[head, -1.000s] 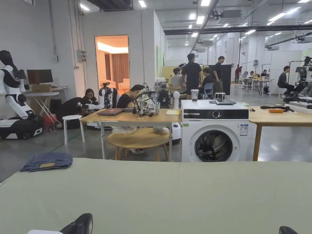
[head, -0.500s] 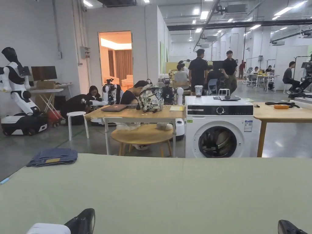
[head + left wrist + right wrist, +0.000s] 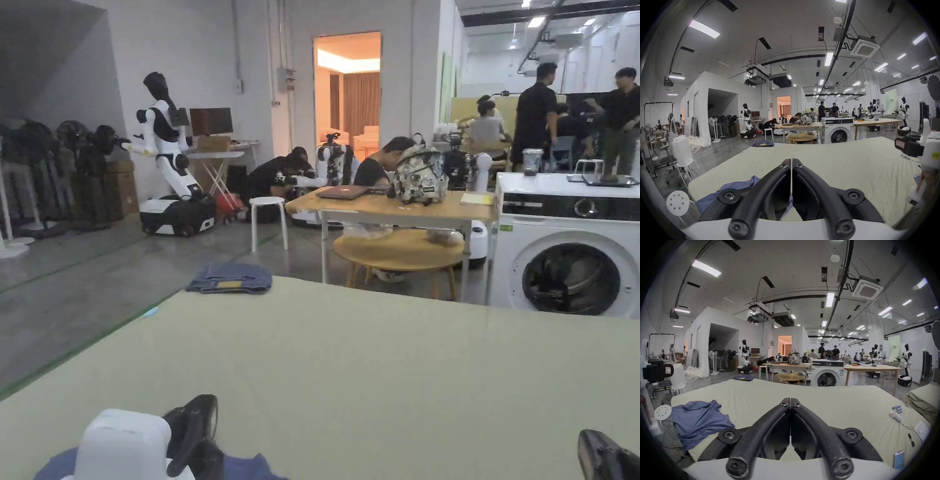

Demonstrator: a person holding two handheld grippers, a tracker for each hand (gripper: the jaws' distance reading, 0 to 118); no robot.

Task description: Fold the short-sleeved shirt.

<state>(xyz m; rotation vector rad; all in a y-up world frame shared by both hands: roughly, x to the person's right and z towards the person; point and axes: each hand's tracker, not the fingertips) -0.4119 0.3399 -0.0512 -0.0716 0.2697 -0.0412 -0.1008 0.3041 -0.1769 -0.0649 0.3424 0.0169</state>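
Observation:
The blue short-sleeved shirt lies crumpled at the near left corner of the pale green padded surface, partly hanging over its edge. My left gripper hovers above the shirt with its jaws shut and no cloth between them. In the head view the left gripper sits at the bottom left over a strip of shirt. My right gripper is shut on nothing, to the right of the shirt over bare surface. One black jaw of the right gripper shows at the bottom right corner.
Folded jeans lie at the far left corner of the surface. A phone and a small white device lie near the right edge. A perforated white stool stands beside the near left corner. A washing machine stands beyond the far edge.
The head camera has swung left and a little down, so the room shifted right in the picture. The left gripper and a strip of blue shirt now show more at the bottom.

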